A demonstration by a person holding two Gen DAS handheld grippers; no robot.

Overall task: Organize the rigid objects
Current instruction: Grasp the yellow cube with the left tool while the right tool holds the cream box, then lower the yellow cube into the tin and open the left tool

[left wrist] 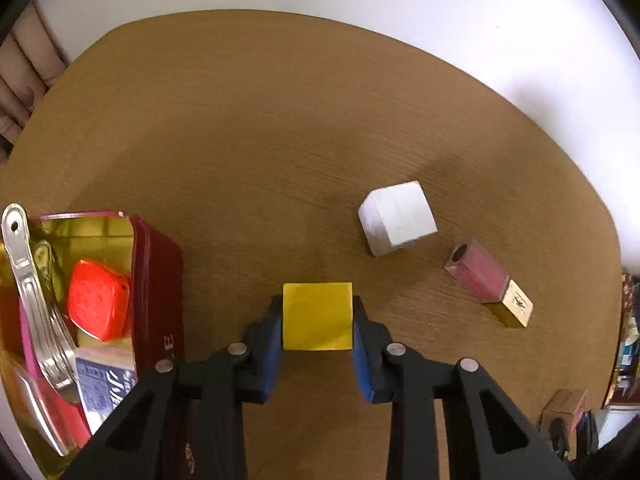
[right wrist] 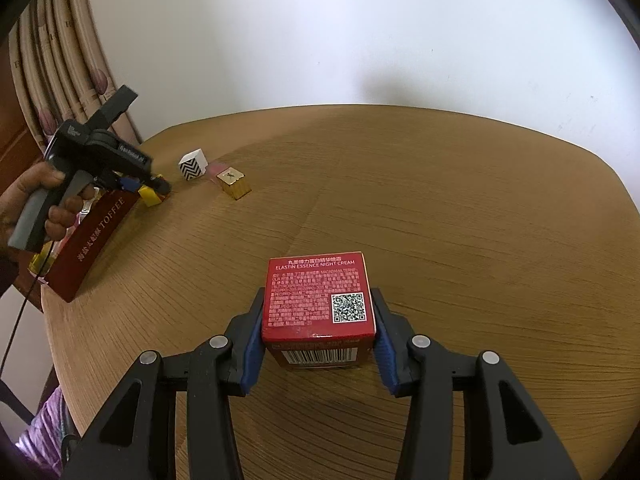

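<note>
two grippers, left gripper (left wrist: 318, 320) clamping yellow cube (left wrist: 317, 316) beside tin (left wrist: 158, 280), right gripper (right wrist: 318, 320) gripping red box (right wrist: 320, 300) mid-table

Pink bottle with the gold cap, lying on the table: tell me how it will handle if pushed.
The pink bottle has flat, square sides, so it will probably slide, not roll. Its glossy body and gold cap look slippery. It may be glass, so fragile.

I count two hand-held grippers — left (left wrist: 318, 320), right (right wrist: 319, 320) — one yellow cube (left wrist: 317, 315), one white cube (left wrist: 396, 216), one red carton (right wrist: 319, 304), one toffee tin (left wrist: 158, 280), one pink bottle (left wrist: 486, 280) — all on one tabletop (left wrist: 260, 140).
</note>
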